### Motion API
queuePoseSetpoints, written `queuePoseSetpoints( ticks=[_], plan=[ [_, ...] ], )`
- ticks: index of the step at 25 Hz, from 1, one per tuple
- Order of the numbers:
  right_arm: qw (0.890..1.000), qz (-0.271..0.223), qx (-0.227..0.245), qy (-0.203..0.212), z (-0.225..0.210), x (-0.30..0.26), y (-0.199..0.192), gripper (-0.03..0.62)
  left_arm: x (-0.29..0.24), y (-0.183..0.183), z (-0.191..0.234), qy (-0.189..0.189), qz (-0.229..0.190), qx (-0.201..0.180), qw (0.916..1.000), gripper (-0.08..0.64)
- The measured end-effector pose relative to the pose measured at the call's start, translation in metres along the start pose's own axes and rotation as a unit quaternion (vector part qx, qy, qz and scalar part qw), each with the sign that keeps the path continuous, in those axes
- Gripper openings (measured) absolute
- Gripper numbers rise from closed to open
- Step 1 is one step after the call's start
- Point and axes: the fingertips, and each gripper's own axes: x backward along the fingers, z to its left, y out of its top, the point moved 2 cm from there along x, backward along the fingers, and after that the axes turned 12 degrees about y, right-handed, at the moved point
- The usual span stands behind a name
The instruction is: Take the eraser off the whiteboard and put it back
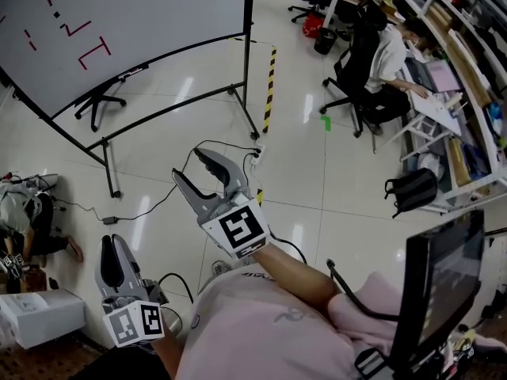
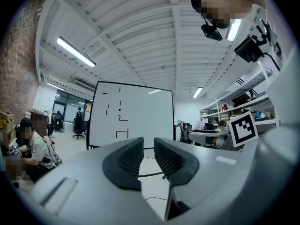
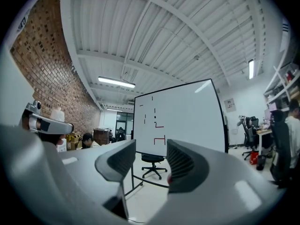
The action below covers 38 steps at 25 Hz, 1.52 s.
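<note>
A person stands well back from a whiteboard (image 1: 142, 14), a gripper in each hand, both grippers empty.

The big whiteboard on its wheeled stand fills the top left, with red marks on it, above a glossy pale floor (image 1: 317, 165). The right gripper (image 1: 188, 165) points toward the board with its jaws spread and nothing between them. The left gripper (image 1: 113, 242) is lower and nearer the body, with a narrow gap between its jaws, also holding nothing. A black cable (image 1: 170, 192) trails across the floor between the person and the board. The eraser cannot be picked out with certainty; a small dark bar (image 1: 133, 72) on the board's lower edge may be it. Likely risks are catching a foot on the cable, or pushing the wheeled board so that it rolls away.
</note>
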Motion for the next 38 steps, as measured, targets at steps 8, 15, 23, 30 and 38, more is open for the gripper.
queuePoseSetpoints(
  ticks=[8,15,23,30,38],
  plan=[
    [1.0,0.01,-0.002,-0.001,0.014,-0.013,-0.006,0.198,-0.007,-0.005,0.025,0.004,0.013,0.027,0.9995,0.057],
    [1.0,0.008,0.01,-0.006,0.009,-0.004,-0.007,0.195,-0.004,-0.011,0.014,0.001,0.018,0.028,0.9994,0.057],
    [1.0,0.006,0.002,-0.01,-0.004,0.007,-0.013,0.192,0.0,-0.018,0.002,0.011,0.023,0.029,0.9993,0.057],
    [1.0,0.012,0.001,-0.013,-0.01,0.018,-0.02,0.192,0.006,-0.018,-0.007,0.014,0.025,0.024,0.9993,0.057],
    [1.0,0.014,0.002,-0.012,-0.012,0.017,-0.024,0.19,0.007,-0.017,-0.004,0.02,0.03,0.022,0.9991,0.057]
  ],
)
